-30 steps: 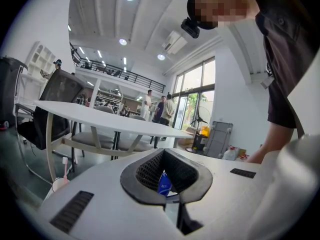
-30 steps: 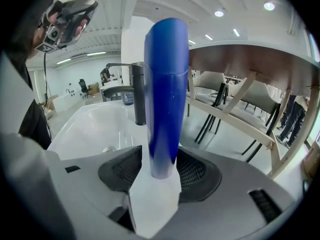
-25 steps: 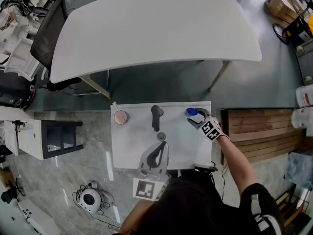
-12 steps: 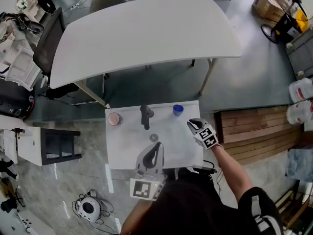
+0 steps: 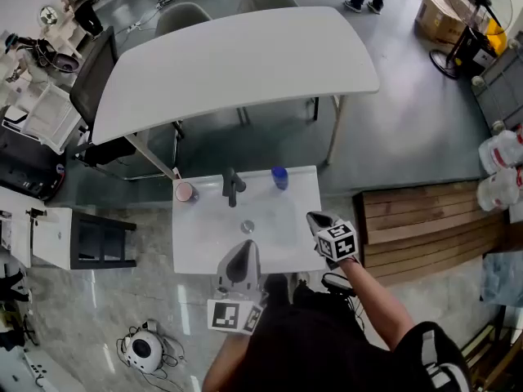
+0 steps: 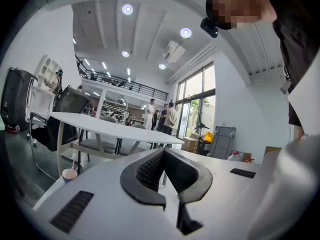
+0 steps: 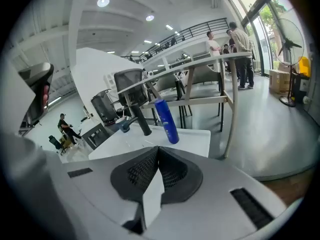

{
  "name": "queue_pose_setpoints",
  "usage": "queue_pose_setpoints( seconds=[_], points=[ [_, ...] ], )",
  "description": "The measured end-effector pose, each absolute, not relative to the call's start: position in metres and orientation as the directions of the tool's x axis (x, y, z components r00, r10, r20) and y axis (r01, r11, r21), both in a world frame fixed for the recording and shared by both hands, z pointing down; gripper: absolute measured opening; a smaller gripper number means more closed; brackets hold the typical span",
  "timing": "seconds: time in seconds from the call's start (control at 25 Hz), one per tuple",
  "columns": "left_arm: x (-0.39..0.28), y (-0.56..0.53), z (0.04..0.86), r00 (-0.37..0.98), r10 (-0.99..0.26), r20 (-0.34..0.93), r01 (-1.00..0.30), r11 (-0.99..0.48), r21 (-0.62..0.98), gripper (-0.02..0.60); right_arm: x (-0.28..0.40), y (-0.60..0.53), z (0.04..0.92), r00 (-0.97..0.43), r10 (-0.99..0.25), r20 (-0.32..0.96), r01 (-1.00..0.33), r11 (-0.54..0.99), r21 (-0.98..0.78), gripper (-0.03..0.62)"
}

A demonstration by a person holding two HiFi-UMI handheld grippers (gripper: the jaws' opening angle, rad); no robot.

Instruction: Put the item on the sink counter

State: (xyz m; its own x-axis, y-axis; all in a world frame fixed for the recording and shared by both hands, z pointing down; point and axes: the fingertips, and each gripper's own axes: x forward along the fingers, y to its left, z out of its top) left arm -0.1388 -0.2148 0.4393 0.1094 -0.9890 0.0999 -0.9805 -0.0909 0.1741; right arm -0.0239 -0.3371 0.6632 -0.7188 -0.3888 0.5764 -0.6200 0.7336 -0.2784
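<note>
Hovering nearest the person, the left hand-held gripper (image 5: 243,250) has its jaws pressed together on nothing. The right hand-held gripper (image 5: 315,220) has just been closing and is likewise pinched empty at the right edge of the sink surface (image 5: 204,239). Farther back, the blue bottle (image 5: 279,178) stands upright beside the faucet (image 5: 231,188). Placing looks done; only pulling away seems left.

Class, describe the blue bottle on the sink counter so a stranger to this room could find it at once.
In front of the large white table stands a small white sink counter. Along its far edge stand a pink cup, a black tap and, rightmost, the bottle: the only blue thing, slim and upright.
</note>
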Motion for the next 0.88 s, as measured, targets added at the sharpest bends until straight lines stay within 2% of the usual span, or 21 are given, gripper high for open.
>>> queue_pose_setpoints(
  seconds=[0.52, 0.88],
  points=[
    [-0.121, -0.194, 0.435, 0.117, -0.988, 0.097, -0.981, -0.1, 0.164, 0.015, 0.0, -0.3, 0.555, -0.703, -0.551, 0.45, -0.68, 0.705, -0.198, 0.011],
    [-0.14, -0.179, 0.423, 0.127, -0.989, 0.075, -0.981, -0.114, 0.159, 0.015, -0.001, -0.266, 0.49, -0.677, -0.651, 0.344, -0.728, 0.662, -0.179, 0.011]
  ],
)
